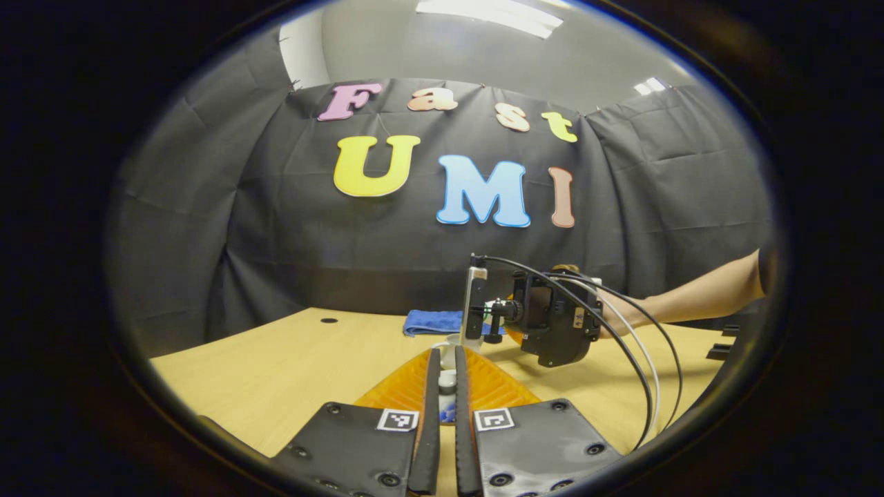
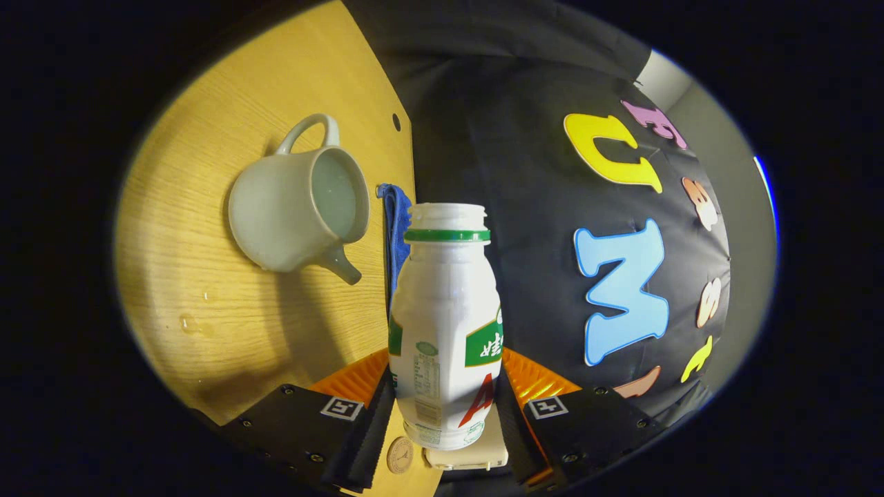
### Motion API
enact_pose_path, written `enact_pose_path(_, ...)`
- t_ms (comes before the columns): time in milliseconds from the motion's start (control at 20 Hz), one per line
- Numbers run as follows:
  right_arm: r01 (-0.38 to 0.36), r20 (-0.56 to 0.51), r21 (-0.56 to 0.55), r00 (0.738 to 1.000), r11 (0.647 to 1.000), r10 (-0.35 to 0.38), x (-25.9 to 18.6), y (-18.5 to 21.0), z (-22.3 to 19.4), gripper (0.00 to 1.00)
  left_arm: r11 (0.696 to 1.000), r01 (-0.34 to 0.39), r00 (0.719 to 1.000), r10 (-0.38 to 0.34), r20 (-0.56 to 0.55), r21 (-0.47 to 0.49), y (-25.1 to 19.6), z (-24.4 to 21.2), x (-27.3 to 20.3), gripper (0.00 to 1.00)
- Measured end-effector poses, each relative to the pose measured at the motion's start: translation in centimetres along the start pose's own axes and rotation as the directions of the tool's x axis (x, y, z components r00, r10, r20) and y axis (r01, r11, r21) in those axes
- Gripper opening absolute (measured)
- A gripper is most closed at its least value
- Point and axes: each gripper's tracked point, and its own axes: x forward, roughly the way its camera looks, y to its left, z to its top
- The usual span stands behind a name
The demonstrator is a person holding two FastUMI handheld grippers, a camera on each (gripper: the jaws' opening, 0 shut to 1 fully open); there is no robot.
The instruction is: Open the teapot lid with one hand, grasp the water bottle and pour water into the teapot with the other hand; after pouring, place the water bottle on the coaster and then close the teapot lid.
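My left gripper [image 1: 447, 353] is shut on a small white piece, the teapot lid [image 1: 447, 379], held above the wooden table [image 1: 276, 373]. In the right gripper view the scene is rolled on its side. There the white teapot [image 2: 297, 214] stands with no lid, its mouth bare and water inside. My right gripper [image 2: 445, 386] is shut on the white water bottle [image 2: 445, 304], which has a green neck ring and no cap. The bottle lies level, beside and above the teapot, and no stream shows. In the left gripper view the right gripper [image 1: 494, 314] hovers just ahead.
A folded blue cloth [image 1: 431, 322] lies at the table's far edge, also seen as the cloth [image 2: 395, 228] behind the teapot. Water drops [image 2: 186, 321] sit on the wood near the teapot. A person's forearm [image 1: 690, 297] reaches in from the right, with cables [image 1: 642, 359] hanging from that gripper.
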Motion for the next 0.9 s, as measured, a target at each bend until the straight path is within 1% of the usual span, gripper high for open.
enact_pose_path(150,0.0,0.0,-0.035,1.0,0.999,0.0,0.2,0.1,0.1,0.71,1.0,0.001,1.0,-0.001,-0.004,0.001,0.1,-0.2,0.1,0.19)
enact_pose_path(600,0.032,0.02,-0.131,0.999,0.991,-0.03,0.7,-0.7,0.6,0.71,1.0,0.0,1.0,0.0,-0.011,0.006,0.1,-0.6,0.5,0.19)
enact_pose_path(650,0.037,0.021,-0.139,0.999,0.99,-0.035,0.8,-0.8,0.6,0.71,1.0,0.002,1.0,-0.002,-0.009,0.01,0.0,-0.4,0.4,0.16)
enact_pose_path(700,0.039,0.023,-0.145,0.999,0.989,-0.036,0.7,-0.8,0.7,0.71,1.0,0.002,1.0,-0.002,-0.007,0.014,0.0,-0.3,0.3,0.16)
enact_pose_path(850,0.05,0.031,-0.17,0.998,0.984,-0.046,0.6,-1.0,0.9,0.71,1.0,-0.001,1.0,0.001,-0.008,0.021,0.0,-0.6,0.3,0.16)
enact_pose_path(900,0.054,0.034,-0.184,0.998,0.981,-0.049,0.6,-1.1,0.9,0.71,1.0,-0.001,1.0,0.001,-0.008,0.022,0.0,-0.6,0.3,0.19)
